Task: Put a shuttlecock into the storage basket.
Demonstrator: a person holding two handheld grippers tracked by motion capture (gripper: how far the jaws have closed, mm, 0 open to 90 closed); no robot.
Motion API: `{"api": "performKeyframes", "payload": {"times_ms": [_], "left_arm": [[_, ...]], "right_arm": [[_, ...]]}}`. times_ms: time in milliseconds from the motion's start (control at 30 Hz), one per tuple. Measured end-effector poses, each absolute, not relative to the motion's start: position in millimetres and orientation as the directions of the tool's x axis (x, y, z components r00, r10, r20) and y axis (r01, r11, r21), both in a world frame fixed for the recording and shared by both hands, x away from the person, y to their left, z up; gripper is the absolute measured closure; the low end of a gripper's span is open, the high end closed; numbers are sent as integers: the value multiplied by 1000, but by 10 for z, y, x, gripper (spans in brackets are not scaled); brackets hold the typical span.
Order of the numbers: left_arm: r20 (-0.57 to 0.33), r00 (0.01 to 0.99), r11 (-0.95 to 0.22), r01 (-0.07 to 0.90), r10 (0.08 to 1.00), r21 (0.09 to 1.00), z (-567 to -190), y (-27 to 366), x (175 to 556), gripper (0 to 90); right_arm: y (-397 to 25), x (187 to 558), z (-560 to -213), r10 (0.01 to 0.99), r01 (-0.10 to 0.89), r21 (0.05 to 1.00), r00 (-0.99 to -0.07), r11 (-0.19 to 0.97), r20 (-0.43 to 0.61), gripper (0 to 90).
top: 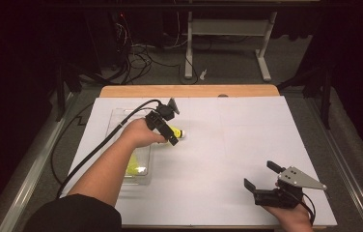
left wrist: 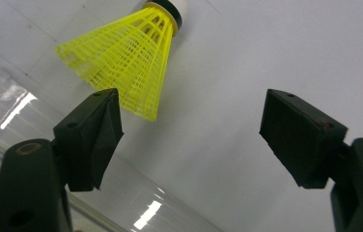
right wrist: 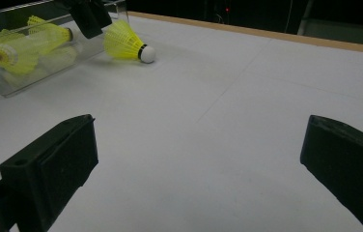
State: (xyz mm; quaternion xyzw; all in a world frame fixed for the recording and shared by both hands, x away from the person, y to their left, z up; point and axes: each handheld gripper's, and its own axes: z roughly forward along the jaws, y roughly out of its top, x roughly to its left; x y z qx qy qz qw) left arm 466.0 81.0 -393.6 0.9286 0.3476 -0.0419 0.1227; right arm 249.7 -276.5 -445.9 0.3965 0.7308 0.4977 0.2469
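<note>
Lying just ahead of our open left tool (left wrist: pixel 189 140), the yellow mesh shuttlecock (left wrist: pixel 126 63) points its white cork away; clear tray (left wrist: pixel 6 116) edge behind, bare tabletop (left wrist: pixel 266 58) beyond. Right tool (right wrist: pixel 199 164) gapes, unladen.

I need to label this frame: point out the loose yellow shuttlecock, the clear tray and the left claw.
Loose yellow shuttlecock (right wrist: pixel 124 41): right gripper view, on its mesh skirt.
Clear tray (right wrist: pixel 30 77): right gripper view, on its near wall.
Left claw (left wrist: pixel 189 137): left gripper view, midway between its open fingertips.

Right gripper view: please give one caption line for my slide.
Open right gripper faces a yellow shuttlecock lying beside a clear tray.
</note>
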Motion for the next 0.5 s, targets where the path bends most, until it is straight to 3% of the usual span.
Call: {"api": "performKeyframes", "payload": {"times_ms": [300,500], "left_arm": [[-166,729,-706,684,664,181,-4021,797,4746,374],[-156,725,-703,689,671,175,-4054,797,4773,510]], "right_arm": [[-2762,2494,-4455,823,332,925,-567,187,38,2],[-2773,2490,-4452,824,333,925,-564,183,40,2]]}}
